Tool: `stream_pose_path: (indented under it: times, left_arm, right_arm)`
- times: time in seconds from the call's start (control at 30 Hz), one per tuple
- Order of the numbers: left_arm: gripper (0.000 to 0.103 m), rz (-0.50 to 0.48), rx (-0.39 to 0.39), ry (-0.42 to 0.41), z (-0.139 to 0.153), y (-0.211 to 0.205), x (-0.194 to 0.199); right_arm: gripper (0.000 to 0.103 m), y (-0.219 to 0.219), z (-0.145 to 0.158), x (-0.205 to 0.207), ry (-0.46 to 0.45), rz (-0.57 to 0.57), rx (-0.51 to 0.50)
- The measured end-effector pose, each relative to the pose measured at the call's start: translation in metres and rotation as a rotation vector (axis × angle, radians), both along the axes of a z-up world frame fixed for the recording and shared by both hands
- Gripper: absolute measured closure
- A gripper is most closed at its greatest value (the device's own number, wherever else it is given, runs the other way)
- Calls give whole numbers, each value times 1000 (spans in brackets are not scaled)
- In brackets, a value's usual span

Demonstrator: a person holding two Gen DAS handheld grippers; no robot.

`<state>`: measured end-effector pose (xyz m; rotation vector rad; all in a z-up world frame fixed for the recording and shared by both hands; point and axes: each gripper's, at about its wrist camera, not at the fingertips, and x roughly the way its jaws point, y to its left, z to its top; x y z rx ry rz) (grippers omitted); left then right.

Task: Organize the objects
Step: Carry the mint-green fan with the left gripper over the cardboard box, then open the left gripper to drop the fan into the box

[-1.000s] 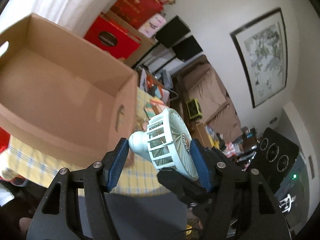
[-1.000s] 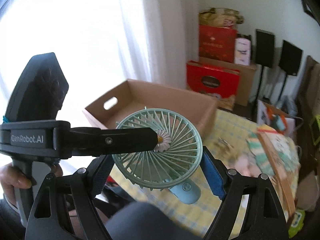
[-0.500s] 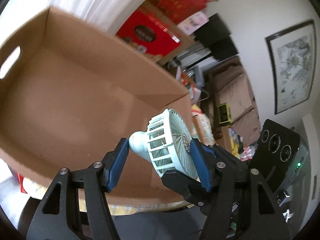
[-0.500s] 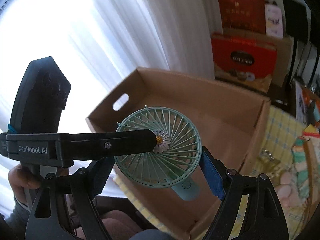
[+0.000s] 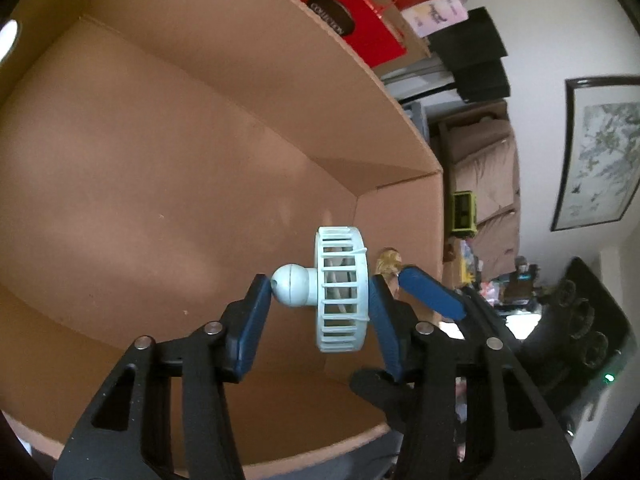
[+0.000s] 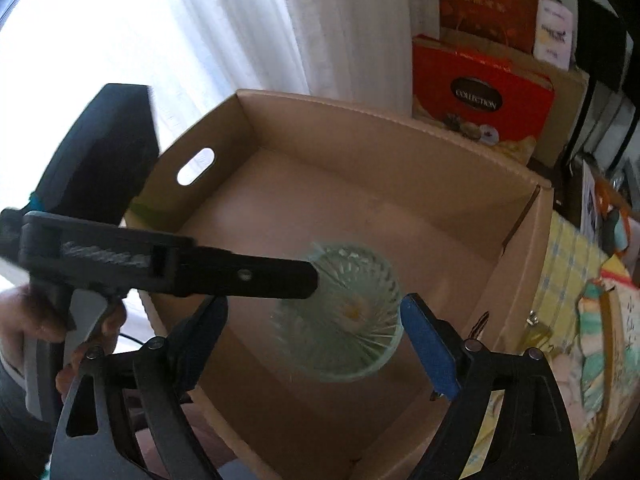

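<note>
The box (image 6: 360, 216) sits open on the table (image 6: 568, 256). Above its floor hangs the fan (image 5: 340, 290). The left tool (image 5: 320, 312) is closing, pads pressing the fan front and back. The right tool (image 6: 312, 332) is opening, pads clear of the fan.

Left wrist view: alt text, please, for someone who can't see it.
A small pale-blue fan sits edge-on between the left claw fingers, which are closing on it, inside an otherwise bare cardboard box. The right claw shows one blue pad just right of the fan; red gift boxes stand beyond.
</note>
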<state>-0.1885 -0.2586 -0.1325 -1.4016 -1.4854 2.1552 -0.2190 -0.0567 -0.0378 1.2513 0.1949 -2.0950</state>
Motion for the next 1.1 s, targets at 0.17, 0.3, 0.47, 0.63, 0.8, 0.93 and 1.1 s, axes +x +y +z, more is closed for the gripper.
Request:
stream_pose_path:
  times: [0.17, 0.3, 0.47, 0.63, 0.8, 0.93, 1.1]
  left_arm:
    - [56, -27, -34, -17, 10, 13, -13]
    - [56, -31, -86, -42, 20, 25, -27]
    - [58, -53, -198, -107, 26, 44, -56]
    - [83, -82, -340, -177, 29, 66, -89]
    - [77, -72, -338, -219, 24, 70, -101]
    - [40, -63, -308, -206, 23, 59, -84]
    - [32, -105, -270, -224, 15, 55, -70]
  right_arm:
    - [13, 0, -1, 3, 28, -3, 49]
    - [13, 16, 8, 13, 68, -13, 67]
    - [13, 60, 22, 22, 91, -85, 51]
    - [13, 104, 26, 22, 85, -172, 25]
    - [13, 132, 26, 28, 77, -218, 8]
    - [13, 144, 27, 40, 88, -222, 1]
    - [13, 149, 26, 49, 86, -209, -17]
